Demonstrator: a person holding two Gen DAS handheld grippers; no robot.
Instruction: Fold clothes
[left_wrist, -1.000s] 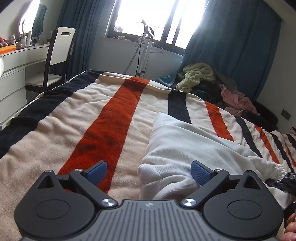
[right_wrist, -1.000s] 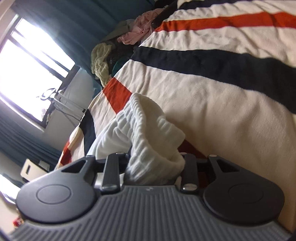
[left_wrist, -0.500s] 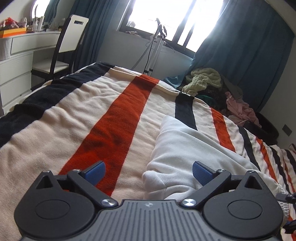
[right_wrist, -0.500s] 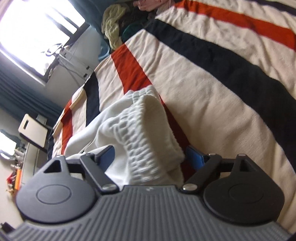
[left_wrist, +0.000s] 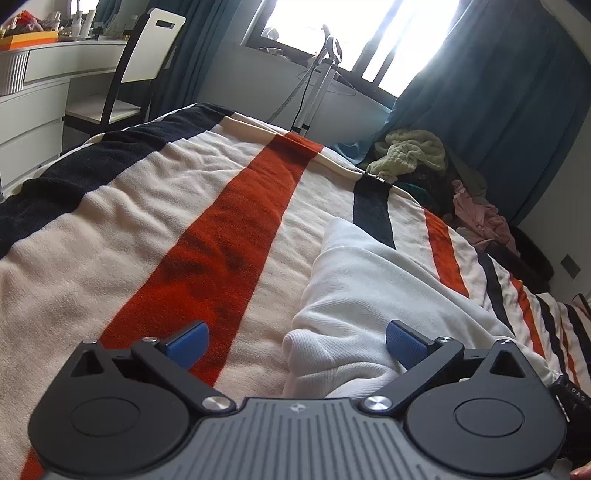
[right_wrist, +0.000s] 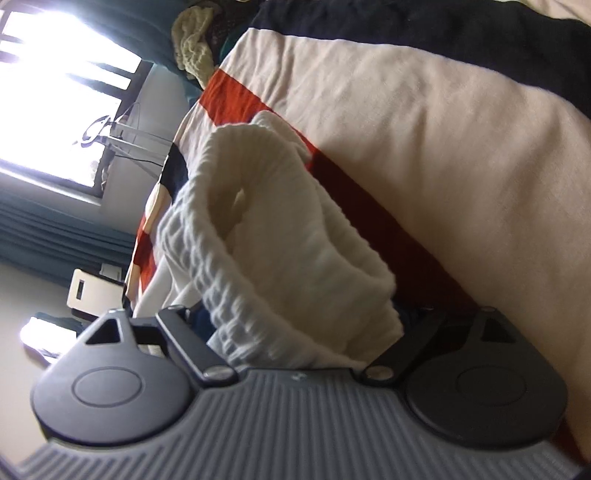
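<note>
A white knitted garment (left_wrist: 373, 291) lies on the striped bed blanket (left_wrist: 147, 229), right of the red stripe. My left gripper (left_wrist: 295, 341) is open, its blue pads wide apart, with the garment's near ribbed end between them on the right side. In the right wrist view the garment's ribbed edge (right_wrist: 280, 251) bulges up between the arms of my right gripper (right_wrist: 303, 325), which stands open around it; its pads are mostly hidden by the cloth.
A heap of other clothes (left_wrist: 417, 155) lies at the bed's far right by the blue curtain (left_wrist: 498, 96). A chair (left_wrist: 144, 62) and white desk (left_wrist: 40, 96) stand at the left. A garment steamer stand (left_wrist: 317, 77) is beneath the window.
My right gripper went from shut on the garment's ribbed edge to open, and has rolled and pushed in closer around the cloth. My left gripper stayed open and shifted slightly.
</note>
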